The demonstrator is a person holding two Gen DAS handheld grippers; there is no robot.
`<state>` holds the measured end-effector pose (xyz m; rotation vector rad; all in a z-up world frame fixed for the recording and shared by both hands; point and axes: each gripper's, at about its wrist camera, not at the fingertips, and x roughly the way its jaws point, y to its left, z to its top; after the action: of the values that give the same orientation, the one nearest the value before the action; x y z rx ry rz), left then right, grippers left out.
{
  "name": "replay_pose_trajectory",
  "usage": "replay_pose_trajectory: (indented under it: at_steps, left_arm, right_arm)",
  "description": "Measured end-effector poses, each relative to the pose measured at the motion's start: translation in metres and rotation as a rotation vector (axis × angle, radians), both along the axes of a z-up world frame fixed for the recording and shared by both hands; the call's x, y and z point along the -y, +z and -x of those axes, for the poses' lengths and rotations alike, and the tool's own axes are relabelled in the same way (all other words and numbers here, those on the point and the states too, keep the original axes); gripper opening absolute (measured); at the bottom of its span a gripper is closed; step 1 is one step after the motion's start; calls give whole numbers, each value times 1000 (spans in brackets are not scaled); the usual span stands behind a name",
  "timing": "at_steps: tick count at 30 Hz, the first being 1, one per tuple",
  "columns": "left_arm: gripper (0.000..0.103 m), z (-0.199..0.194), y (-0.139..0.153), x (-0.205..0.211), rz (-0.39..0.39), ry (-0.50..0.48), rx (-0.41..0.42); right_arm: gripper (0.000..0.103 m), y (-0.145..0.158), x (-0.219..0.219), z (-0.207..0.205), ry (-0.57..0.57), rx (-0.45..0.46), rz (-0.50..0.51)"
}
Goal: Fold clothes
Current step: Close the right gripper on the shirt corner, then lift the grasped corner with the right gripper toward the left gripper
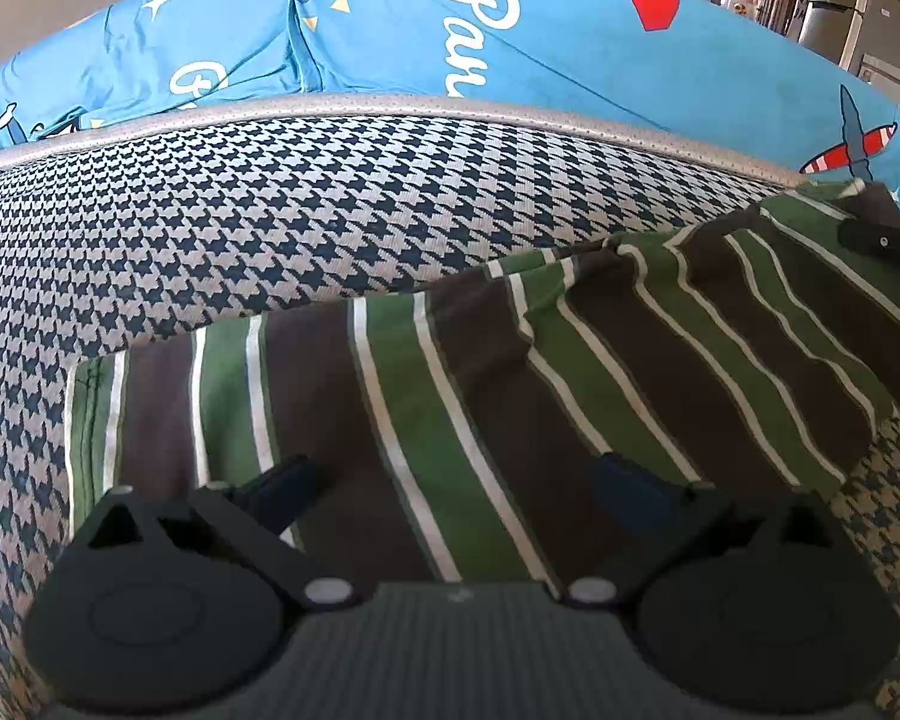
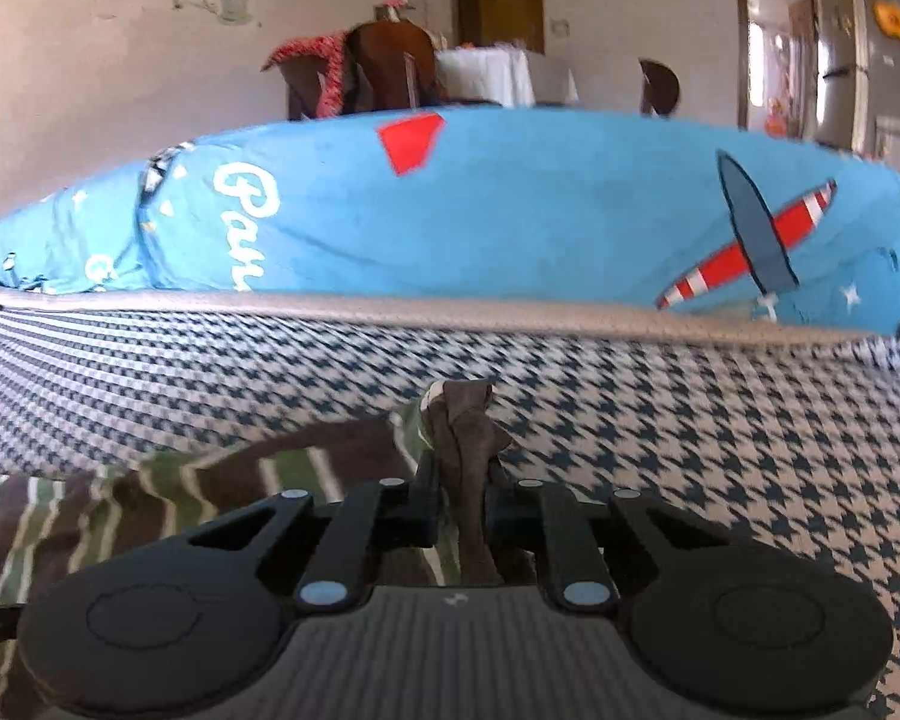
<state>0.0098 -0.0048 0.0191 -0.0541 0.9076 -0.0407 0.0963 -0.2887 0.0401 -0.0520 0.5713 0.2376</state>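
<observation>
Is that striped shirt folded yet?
Not neatly: the striped shirt lies spread and rumpled on the checked cushion, one corner pinched by the right gripper.

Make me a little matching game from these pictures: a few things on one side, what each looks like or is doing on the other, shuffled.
Things:
1. left gripper
2. right gripper
3. quilt
4. cushion

States:
A. blue, with planes
B. houndstooth pattern
C. open above the shirt
D. shut on shirt cloth

Pairs: 1-C, 2-D, 3-A, 4-B
</observation>
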Motion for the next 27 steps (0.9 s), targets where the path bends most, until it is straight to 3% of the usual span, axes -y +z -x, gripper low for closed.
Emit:
replay_pose_trajectory:
  at_steps: [6, 12, 18, 21, 23, 24, 27]
  left_arm:
    - [103, 1, 1, -3, 3, 14, 4]
    - [103, 4, 2, -4, 7, 22, 7]
    - [103, 4, 2, -4, 6, 19, 5]
    - [103, 4, 4, -6, 11, 25, 8]
    - [103, 4, 5, -8, 16, 36, 11]
    - [103, 3, 5, -9, 19, 42, 12]
    - [103, 2, 8, -13, 30, 58, 20]
  right_arm:
    - [14, 13, -39, 28, 94, 60, 26]
    - [14, 6, -81, 52, 204, 103, 127]
    - [14, -19, -110, 60, 309, 52, 193]
    - [18, -32, -117, 59, 326, 23, 202]
    - [31, -35, -118, 58, 336, 13, 172]
    - [42, -35, -117, 58, 349, 6, 153]
    - [44, -32, -116, 60, 364, -11, 129]
